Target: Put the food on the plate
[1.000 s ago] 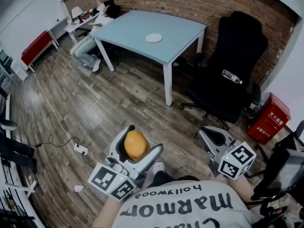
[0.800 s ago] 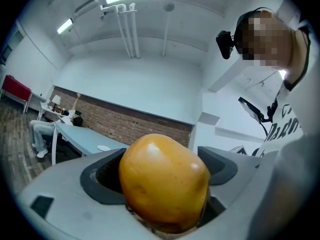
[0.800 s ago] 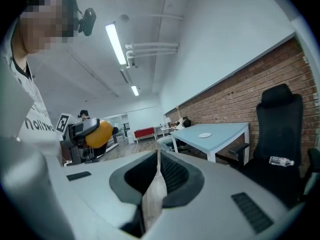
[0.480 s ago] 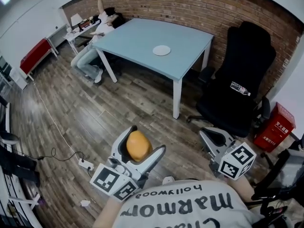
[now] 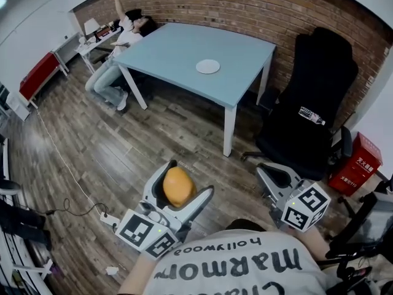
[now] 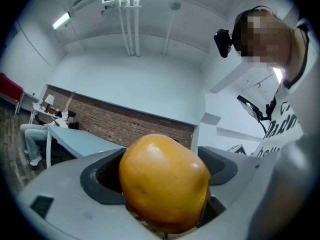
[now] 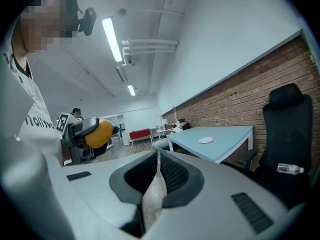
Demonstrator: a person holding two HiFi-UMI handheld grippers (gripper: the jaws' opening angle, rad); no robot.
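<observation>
My left gripper is shut on an orange-yellow fruit, held above the wooden floor, well short of the table. In the left gripper view the fruit fills the space between the jaws. A small white plate lies on the light blue table far ahead; it also shows as a small disc, the plate, in the right gripper view. My right gripper hangs at the lower right, shut with nothing between its jaws. From the right gripper view the fruit sits at the left.
A black office chair stands right of the table with a water bottle on its seat. A red box sits at the far right. A person sits at the table's far left. A cable and power strip lie on the floor.
The view has shifted a little closer to the table over the last second, so the table and plate sit lower in frame. Both grippers keep their places, with the fruit still held.
</observation>
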